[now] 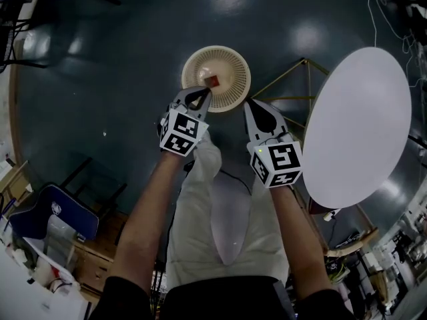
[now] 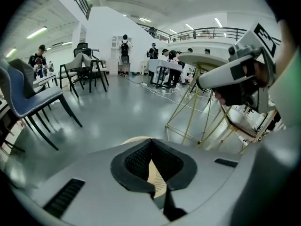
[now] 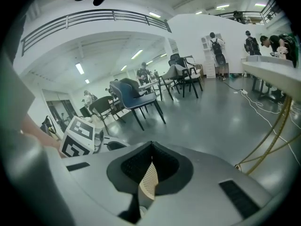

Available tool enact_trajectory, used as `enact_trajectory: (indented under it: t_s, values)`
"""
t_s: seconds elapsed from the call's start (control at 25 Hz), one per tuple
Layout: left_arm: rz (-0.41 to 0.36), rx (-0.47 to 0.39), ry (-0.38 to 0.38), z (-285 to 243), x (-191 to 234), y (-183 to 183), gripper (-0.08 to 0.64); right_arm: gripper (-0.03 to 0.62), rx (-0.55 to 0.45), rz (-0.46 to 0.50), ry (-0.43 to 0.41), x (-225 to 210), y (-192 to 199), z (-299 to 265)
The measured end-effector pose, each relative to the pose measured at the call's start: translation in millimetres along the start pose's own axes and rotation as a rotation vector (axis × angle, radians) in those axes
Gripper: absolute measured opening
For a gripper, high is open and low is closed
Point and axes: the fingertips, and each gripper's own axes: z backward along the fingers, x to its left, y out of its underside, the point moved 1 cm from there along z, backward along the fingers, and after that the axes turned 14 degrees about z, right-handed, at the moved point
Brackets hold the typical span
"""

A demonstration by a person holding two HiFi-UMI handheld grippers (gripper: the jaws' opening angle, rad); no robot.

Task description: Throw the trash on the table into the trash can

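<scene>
A round beige slatted trash can (image 1: 230, 62) stands on the dark floor below me, with a small reddish-brown piece of trash (image 1: 212, 80) lying inside it. My left gripper (image 1: 202, 90) hangs over the can's near rim, shut with nothing between its jaws; in the left gripper view (image 2: 151, 140) the beige mesh of the can (image 2: 157, 181) shows through the gap behind the tips. My right gripper (image 1: 249, 103) hovers just right of the can, shut and empty too (image 3: 151, 144). The white round table (image 1: 357, 125) lies to the right, its top bare.
The table rests on thin gold legs (image 2: 188, 112) close to the can. A blue chair (image 1: 57, 212) and clutter sit at lower left, more chairs (image 3: 136, 100) stand across the glossy floor, and people work at desks (image 2: 164, 67) far off. Cables (image 2: 157, 89) trail over the floor.
</scene>
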Motion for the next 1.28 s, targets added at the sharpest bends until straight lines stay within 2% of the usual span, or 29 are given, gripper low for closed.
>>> enact_trajectory:
  t_s: [0.12, 0.24, 0.56, 1.08, 1.28]
  values:
    - [-0.013, -0.016, 0.003, 12.6, -6.7, -8.9, 0.015, 0.017, -0.006, 0.003, 0.001, 3.8, -8.2, 6.0]
    - [0.017, -0.029, 0.008, 28.6, -13.6, -17.8, 0.015, 0.017, -0.005, 0.01, -0.009, 8.1, -21.3, 15.5]
    - [0.03, -0.068, 0.014, 88.1, -34.0, -55.1, 0.015, 0.017, -0.032, 0.047, -0.034, 24.7, -80.8, 50.3]
    - [0.048, -0.16, 0.01, 189.3, -83.7, -123.7, 0.015, 0.017, -0.04, 0.105, -0.074, 48.0, -155.9, 128.0]
    - [0.039, -0.209, 0.006, 214.6, -97.5, -166.2, 0.015, 0.017, -0.068, 0.128, -0.071, 39.6, -190.1, 150.1]
